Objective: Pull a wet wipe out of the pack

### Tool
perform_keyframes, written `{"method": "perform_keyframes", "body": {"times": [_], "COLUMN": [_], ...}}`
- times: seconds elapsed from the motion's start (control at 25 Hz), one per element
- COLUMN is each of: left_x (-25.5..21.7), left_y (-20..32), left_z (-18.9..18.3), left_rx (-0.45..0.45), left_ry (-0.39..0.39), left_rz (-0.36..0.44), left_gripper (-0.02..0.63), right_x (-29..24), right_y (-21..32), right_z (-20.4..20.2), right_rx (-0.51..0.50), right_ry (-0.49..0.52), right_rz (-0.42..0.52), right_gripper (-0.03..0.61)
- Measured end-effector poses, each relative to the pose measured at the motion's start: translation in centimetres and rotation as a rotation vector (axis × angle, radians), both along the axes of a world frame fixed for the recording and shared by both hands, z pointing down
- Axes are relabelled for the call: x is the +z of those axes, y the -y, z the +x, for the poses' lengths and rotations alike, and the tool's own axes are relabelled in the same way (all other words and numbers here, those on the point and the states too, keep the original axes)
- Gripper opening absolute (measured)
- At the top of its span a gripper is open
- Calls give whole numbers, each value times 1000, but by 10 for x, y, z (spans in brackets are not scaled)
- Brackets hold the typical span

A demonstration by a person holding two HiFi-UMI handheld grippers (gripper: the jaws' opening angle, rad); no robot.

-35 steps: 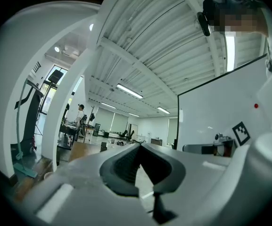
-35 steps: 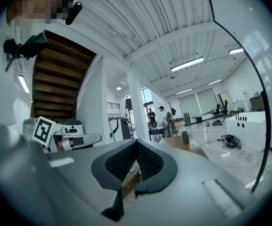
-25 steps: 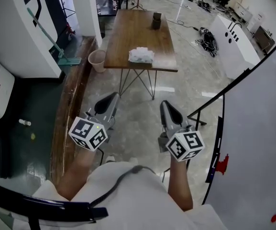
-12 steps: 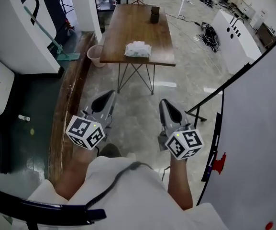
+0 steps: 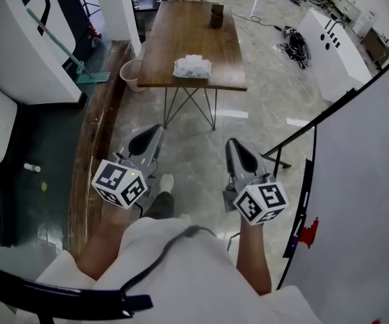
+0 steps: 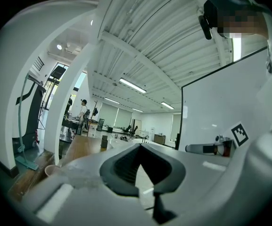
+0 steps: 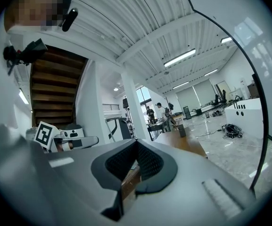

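Change: since a second ago the desk (image 5: 181, 39) and the wet wipe pack (image 5: 192, 67) have slid a little up and to the left in the head view, and a shoe (image 5: 166, 182) has come into sight on the floor between the two claws.
Left claw (image 5: 155, 136): held out level over the floor, at the near left of the scene. Its jaws are closed together with nothing between them.
Right claw (image 5: 236, 148): level with the left one and just to its right. Its jaws also meet, and it holds nothing.
Wet wipe pack: a white, crumpled-looking pack lying flat at the near end of the desk, about midway across it. It is well apart from both claws.
Desk: a long wooden top on thin metal legs, running away from the person at the far centre.
Dark cup (image 5: 216, 15): stands upright near the far end of the desk, well beyond the pack.
Bin (image 5: 131, 77): a pale round bin on the floor just left of the desk's near corner.
Whiteboard (image 5: 363, 181): a large white panel filling the right side of the head view, close beside the right claw.
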State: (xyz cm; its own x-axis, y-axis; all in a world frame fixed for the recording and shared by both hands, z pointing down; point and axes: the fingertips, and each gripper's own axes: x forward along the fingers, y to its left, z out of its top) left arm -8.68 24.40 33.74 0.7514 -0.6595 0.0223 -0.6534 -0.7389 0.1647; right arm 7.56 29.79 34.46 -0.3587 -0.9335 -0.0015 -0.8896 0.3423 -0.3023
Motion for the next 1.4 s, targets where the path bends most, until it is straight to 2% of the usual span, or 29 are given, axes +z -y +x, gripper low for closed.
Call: {"method": "perform_keyframes", "body": {"times": [0.24, 0.72, 1.08, 1.4], "left_x": [3, 9, 7, 16], "left_y": [38, 153, 232, 286], "left_z": [10, 6, 2, -1], "left_rx": [29, 45, 93, 144], "left_ry": [-7, -3, 1, 4], "left_rz": [-2, -21, -23, -41], "left_gripper": [5, 5, 3, 3], "right_x": [7, 4, -2, 7], "right_y": [34, 140, 212, 255], "right_z": [7, -10, -21, -26], "right_rx": [31, 28, 60, 107], "right_ry": [-17, -36, -45, -55], "right_rz": [-21, -41, -48, -81], "right_gripper": [6, 6, 6, 6]}}
